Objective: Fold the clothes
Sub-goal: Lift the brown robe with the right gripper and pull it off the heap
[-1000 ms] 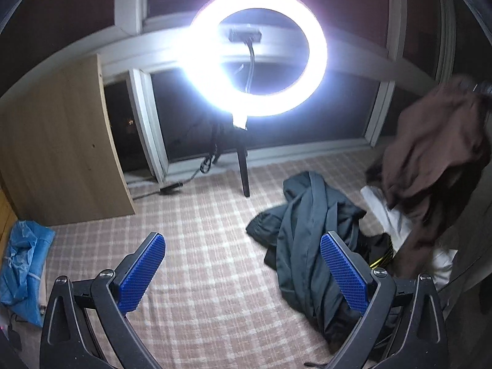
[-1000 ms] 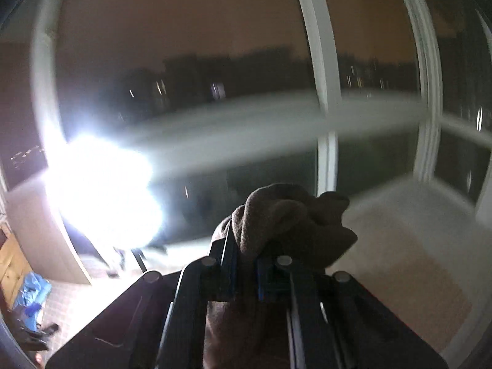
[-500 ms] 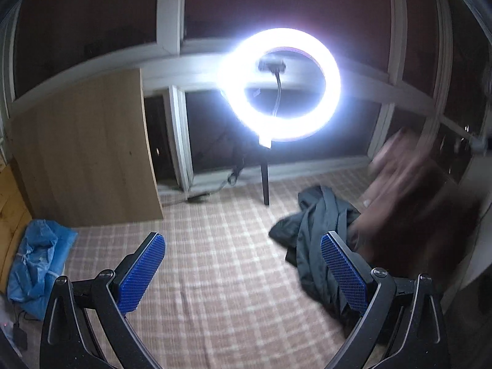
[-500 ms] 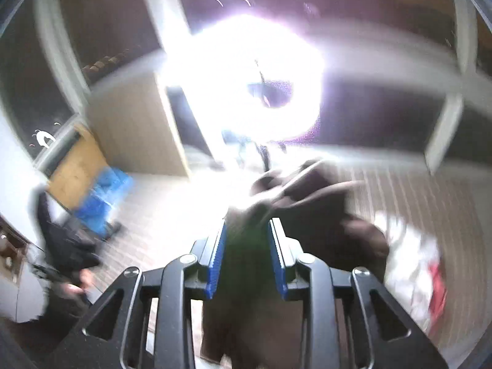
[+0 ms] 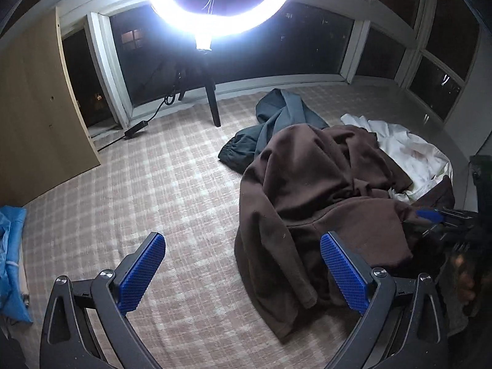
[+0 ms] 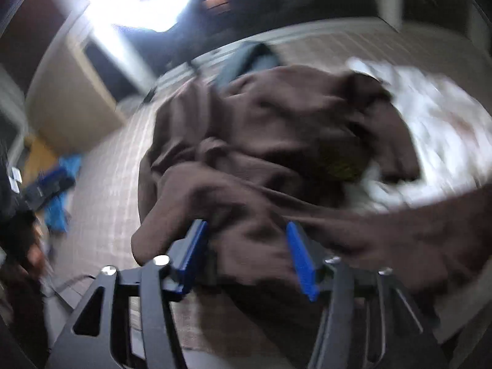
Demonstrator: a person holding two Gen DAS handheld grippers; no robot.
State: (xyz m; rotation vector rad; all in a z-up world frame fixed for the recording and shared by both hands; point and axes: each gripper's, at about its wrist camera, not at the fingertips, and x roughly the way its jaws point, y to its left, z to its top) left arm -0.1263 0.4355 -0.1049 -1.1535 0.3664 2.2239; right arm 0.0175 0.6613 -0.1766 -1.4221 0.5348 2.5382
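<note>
Left gripper (image 5: 243, 272): black frame, blue ribbed pads, jaws spread wide and holding nothing; it hovers above the checked cloth, its right pad just beside the brown garment's near hem.
Right gripper (image 6: 246, 255): black frame, blue pads; jaws parted, with brown fabric bunched between them; the blurred view does not settle whether the pads press it.
Surface: pink-and-cream checked woven cloth (image 5: 153, 190), flat, reaching out to the window wall.
Open room: a broad bare stretch of check lies left of the clothes, between the left gripper and the board.
Brown fleece garment (image 5: 310, 190): soft, matte, heaped in thick folds right of centre on the cloth.
White crumpled garment (image 5: 412, 153): thin, creased, at the right edge, partly under the brown one.
Grey-green jacket (image 5: 276, 117): smooth, crumpled, behind the brown heap.
Blue plastic bag (image 5: 10, 258): glossy, at the left edge.
Pale wooden board (image 5: 33, 117): upright, far left.
Ring light (image 5: 218, 6): round, glaring, on a dark stand.
Windows (image 5: 310, 43): white-framed, dark panes.
</note>
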